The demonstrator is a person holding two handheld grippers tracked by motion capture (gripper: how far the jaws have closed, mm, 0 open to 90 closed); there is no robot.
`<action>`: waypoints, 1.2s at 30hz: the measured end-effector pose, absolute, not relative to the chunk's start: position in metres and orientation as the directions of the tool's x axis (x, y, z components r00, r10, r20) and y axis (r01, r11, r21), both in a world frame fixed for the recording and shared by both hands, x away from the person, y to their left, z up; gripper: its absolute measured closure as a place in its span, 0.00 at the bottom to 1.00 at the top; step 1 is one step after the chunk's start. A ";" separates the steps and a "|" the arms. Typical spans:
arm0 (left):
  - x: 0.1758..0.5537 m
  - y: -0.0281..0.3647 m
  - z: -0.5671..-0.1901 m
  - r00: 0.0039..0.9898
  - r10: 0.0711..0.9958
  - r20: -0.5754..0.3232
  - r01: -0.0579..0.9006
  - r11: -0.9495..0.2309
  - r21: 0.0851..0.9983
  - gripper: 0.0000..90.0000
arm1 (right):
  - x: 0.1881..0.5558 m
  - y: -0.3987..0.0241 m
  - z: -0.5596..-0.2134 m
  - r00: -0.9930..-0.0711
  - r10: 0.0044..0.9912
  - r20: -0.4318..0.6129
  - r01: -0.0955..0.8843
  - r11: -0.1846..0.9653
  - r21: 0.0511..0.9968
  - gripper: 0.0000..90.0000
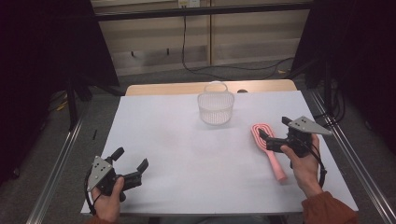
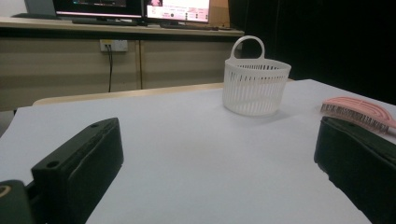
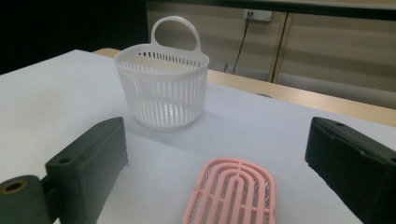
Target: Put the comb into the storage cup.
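A: High view first. Pink hairbrush [image 1: 268,150] lies flat near the right edge of the white table [image 1: 187,154], well short of the near edge. Its long axis runs from the far, slotted head to the handle end, which points at the near right corner. The right gripper [image 1: 273,133] is over the head, jaws apart, pads not pressing on it.

B: And the left gripper [image 1: 130,158]?

A: Near the left corner of the near edge, jaws spread, nothing between them. It is well apart from the brush, so the right hand is clearly the nearer one.

B: Left gripper view?

A: Open jaws with bare table between them. The white basket [image 2: 256,86] stands upright toward the far edge; the brush [image 2: 357,109] is off to the right, bristles down.

B: Right gripper view?

A: The brush head [image 3: 233,193] lies just ahead of and below the jaws, between their lines, long axis running toward the camera. It is an oval, ribbed, open-slotted pink back. The basket [image 3: 163,91], with its loop handle up, is beyond it toward the far edge.

B: Judgement?

A: The jaws straddle the brush's narrow width, so a drop straight down looks enough for a grasp.
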State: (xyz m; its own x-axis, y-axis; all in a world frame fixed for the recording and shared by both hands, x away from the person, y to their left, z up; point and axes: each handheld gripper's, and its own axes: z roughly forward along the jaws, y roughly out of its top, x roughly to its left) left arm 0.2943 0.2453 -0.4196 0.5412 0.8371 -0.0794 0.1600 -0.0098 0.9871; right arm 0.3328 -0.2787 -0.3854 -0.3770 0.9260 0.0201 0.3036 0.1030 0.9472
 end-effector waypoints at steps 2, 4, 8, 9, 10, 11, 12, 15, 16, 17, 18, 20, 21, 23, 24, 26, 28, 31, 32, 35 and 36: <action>0.295 0.245 -0.420 0.537 0.841 -0.073 0.160 -0.016 0.987 0.02 | 0.342 -0.278 -0.383 -0.391 0.920 0.022 0.332 0.119 0.936 0.05; 0.295 0.245 -0.420 0.537 0.841 -0.068 0.163 -0.024 0.986 0.02 | 0.346 -0.273 -0.381 -0.391 0.921 -0.001 0.341 0.146 0.929 0.03; 0.295 0.245 -0.420 0.538 0.840 -0.069 0.165 -0.025 0.986 0.02 | 0.352 -0.271 -0.381 -0.398 0.917 0.026 0.381 0.139 0.914 0.05; 0.295 0.245 -0.420 0.543 0.837 -0.073 0.166 -0.021 0.986 0.02 | 0.354 -0.273 -0.385 -0.393 0.918 0.059 0.420 0.122 0.899 0.06; 0.295 0.245 -0.420 0.543 0.837 -0.073 0.166 -0.021 0.986 0.02 | 0.355 -0.275 -0.386 -0.401 0.913 0.074 0.437 0.120 0.891 0.06; 0.295 0.246 -0.420 0.542 0.838 -0.069 0.168 -0.027 0.985 0.02 | 0.356 -0.278 -0.388 -0.432 0.896 0.105 0.467 0.122 0.876 0.08; 0.295 0.246 -0.420 0.542 0.838 -0.069 0.168 -0.027 0.985 0.02 | 0.356 -0.278 -0.388 -0.432 0.896 0.105 0.467 0.122 0.876 0.08; 0.295 0.245 -0.420 0.543 0.837 -0.068 0.170 -0.030 0.985 0.02 | 0.359 -0.279 -0.388 -0.433 0.889 0.150 0.508 0.103 0.855 0.04; 0.295 0.245 -0.420 0.543 0.837 -0.068 0.170 -0.031 0.985 0.02 | 0.359 -0.280 -0.388 -0.434 0.886 0.162 0.520 0.099 0.848 0.05; 0.295 0.245 -0.420 0.541 0.838 -0.068 0.171 -0.030 0.985 0.02 | 0.361 -0.280 -0.388 -0.430 0.888 0.164 0.542 0.108 0.834 0.06; 0.295 0.245 -0.420 0.541 0.838 -0.068 0.171 -0.030 0.985 0.01 | 0.361 -0.280 -0.388 -0.430 0.888 0.164 0.542 0.108 0.834 0.06; 0.296 0.246 -0.421 0.540 0.838 -0.071 0.175 -0.029 0.984 0.02 | 0.361 -0.279 -0.386 -0.418 0.901 0.114 0.562 0.157 0.812 0.06; 0.296 0.246 -0.421 0.540 0.838 -0.071 0.175 -0.029 0.984 0.02 | 0.361 -0.279 -0.386 -0.418 0.901 0.114 0.562 0.157 0.812 0.06; 0.297 0.246 -0.421 0.540 0.839 -0.063 0.181 -0.042 0.983 0.02 | 0.364 -0.279 -0.383 -0.421 0.900 0.110 0.581 0.174 0.795 0.06; 0.297 0.246 -0.421 0.540 0.839 -0.063 0.181 -0.042 0.983 0.02 | 0.364 -0.279 -0.383 -0.421 0.900 0.110 0.581 0.174 0.795 0.06; 0.297 0.245 -0.421 0.543 0.837 -0.065 0.176 -0.038 0.984 0.02 | 0.369 -0.279 -0.380 -0.411 0.905 0.108 0.598 0.178 0.782 0.04; 0.296 0.245 -0.421 0.545 0.836 -0.064 0.174 -0.039 0.984 0.02 | 0.374 -0.280 -0.378 -0.411 0.906 0.104 0.617 0.193 0.763 0.04; 0.296 0.246 -0.421 0.547 0.835 -0.059 0.174 -0.044 0.984 0.02 | 0.383 -0.280 -0.377 -0.400 0.912 0.089 0.671 0.225 0.707 0.06; 0.296 0.245 -0.421 0.545 0.836 -0.061 0.173 -0.040 0.984 0.02 | 0.383 -0.280 -0.377 -0.400 0.912 0.089 0.671 0.225 0.707 0.06; 0.296 0.245 -0.421 0.544 0.837 -0.058 0.174 -0.045 0.984 0.02 | 0.388 -0.279 -0.375 -0.400 0.912 0.090 0.687 0.234 0.688 0.06; 0.296 0.245 -0.421 0.544 0.837 -0.058 0.174 -0.045 0.984 0.02 | 0.388 -0.279 -0.375 -0.400 0.912 0.090 0.687 0.234 0.688 0.06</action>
State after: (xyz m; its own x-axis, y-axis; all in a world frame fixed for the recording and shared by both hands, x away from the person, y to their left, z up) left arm 0.2964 0.2451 -0.4209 0.5442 0.8369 -0.0577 0.1741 -0.0454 0.9837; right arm 0.3881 -0.2790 -0.3750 -0.4001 0.9120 0.0901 0.6874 0.2336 0.6877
